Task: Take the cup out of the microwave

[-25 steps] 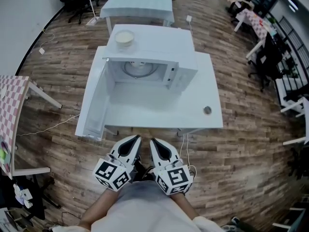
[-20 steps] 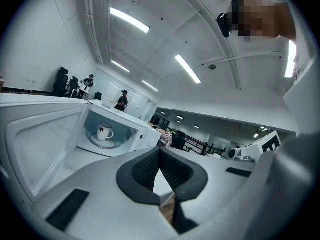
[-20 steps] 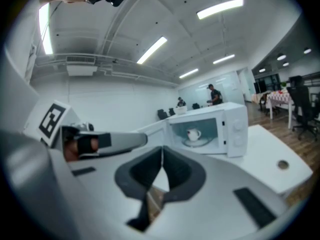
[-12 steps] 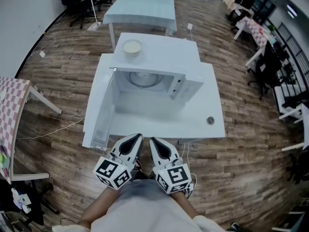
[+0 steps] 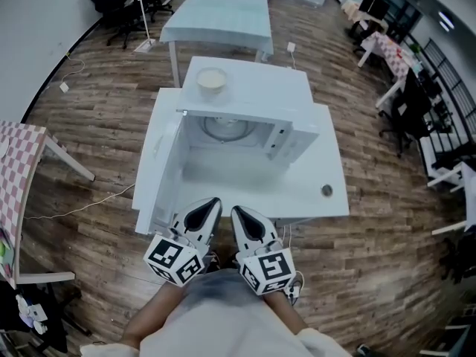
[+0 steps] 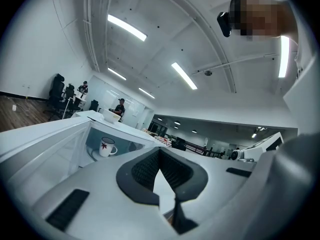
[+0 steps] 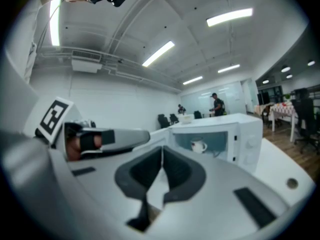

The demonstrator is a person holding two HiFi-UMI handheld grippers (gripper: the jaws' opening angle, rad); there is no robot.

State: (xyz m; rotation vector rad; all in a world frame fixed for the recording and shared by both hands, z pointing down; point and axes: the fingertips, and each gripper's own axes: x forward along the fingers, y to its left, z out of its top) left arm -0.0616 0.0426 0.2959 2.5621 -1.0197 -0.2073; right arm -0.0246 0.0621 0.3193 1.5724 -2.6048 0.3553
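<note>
Closer to the table (image 5: pixel 328 155) edge now: left tongs (image 5: pixel 213 202), right tongs (image 5: pixel 236 211).

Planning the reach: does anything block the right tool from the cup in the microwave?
Nothing visible does. The door is swung open to the left; only table lies between the right tool and the cup.

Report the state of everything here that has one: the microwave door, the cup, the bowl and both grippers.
Door of the white microwave: swung wide open, hinged at the head view's left.
White ceramic cup with a red mark: upright inside the microwave, untouched.
Pale round bowl: upright on top of the microwave.
Left gripper: jaws together, empty.
Right gripper: jaws together, empty.
</note>
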